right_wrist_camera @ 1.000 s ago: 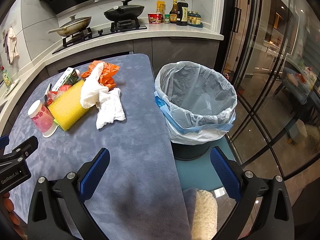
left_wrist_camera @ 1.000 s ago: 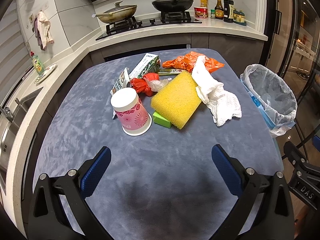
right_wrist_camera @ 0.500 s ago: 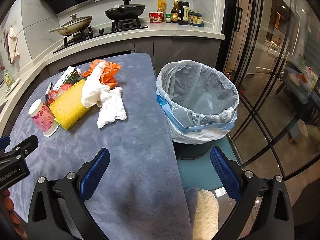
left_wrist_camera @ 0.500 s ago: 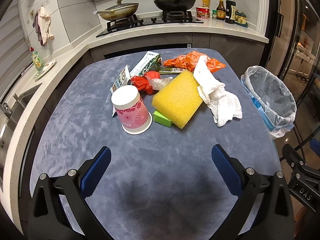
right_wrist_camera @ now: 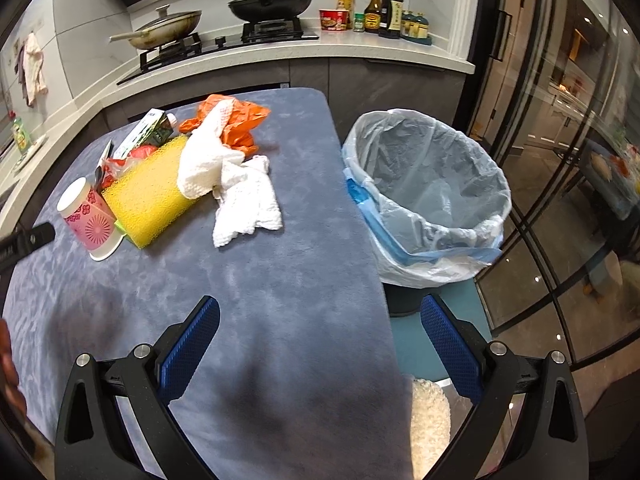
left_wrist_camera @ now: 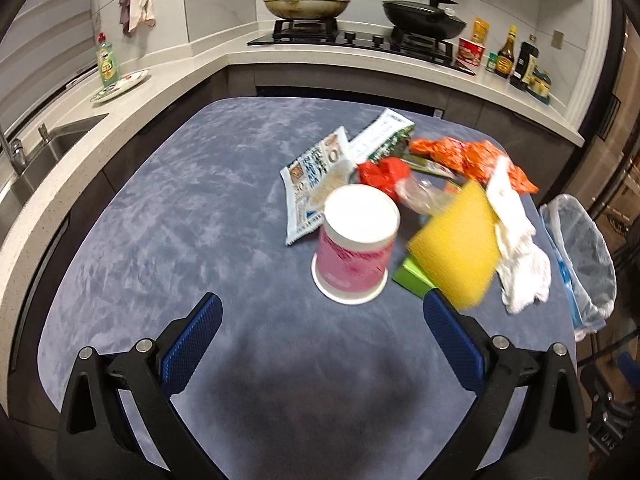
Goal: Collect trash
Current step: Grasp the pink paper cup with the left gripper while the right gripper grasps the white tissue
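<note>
Standing upside down, pink paper cup [left_wrist_camera: 354, 248], wide mouth on cloth, left gripper [left_wrist_camera: 320, 344] and right gripper [right_wrist_camera: 320, 340] agape, empty.

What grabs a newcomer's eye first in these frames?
The trash heap mid-table: a bright yellow sponge with a crumpled white paper towel draped over its far end, and an upside-down pink paper cup beside it. Next, the empty lined trash bin standing off the table's right edge. Both tools hang open, holding nothing.
</note>
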